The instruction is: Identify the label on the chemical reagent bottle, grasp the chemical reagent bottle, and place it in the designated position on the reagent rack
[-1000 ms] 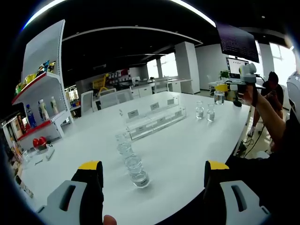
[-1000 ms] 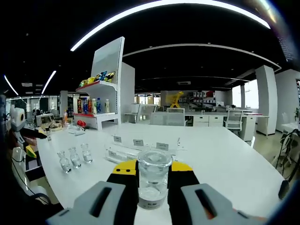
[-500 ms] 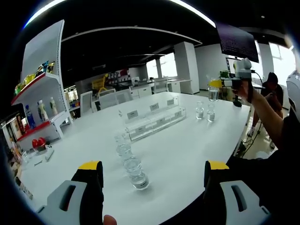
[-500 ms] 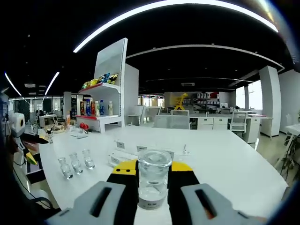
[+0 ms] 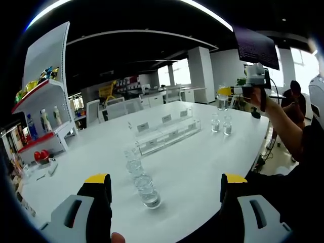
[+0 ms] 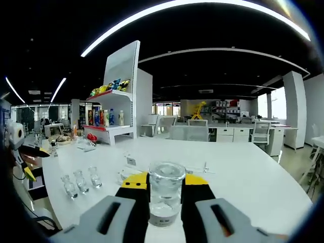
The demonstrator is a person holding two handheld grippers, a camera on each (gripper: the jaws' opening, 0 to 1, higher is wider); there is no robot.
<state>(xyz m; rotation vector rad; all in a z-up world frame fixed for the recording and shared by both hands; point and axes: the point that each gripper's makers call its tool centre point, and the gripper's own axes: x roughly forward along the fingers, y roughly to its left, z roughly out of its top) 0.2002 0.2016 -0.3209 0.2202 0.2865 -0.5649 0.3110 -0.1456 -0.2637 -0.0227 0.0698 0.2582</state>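
While one bottle (image 6: 166,197) clamped, three bottles (image 6: 80,182) standing.

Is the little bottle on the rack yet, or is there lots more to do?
Not yet. Picking up looks done: the right gripper is shut on one bottle, held above the table. It must go to the clear rack. Three bottles wait by the open left gripper.

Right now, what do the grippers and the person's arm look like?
Both grippers match: the left gripper and right gripper have grey moulded jaw bodies with slots, black inner faces and yellow tips. The person's sleeve is dark.
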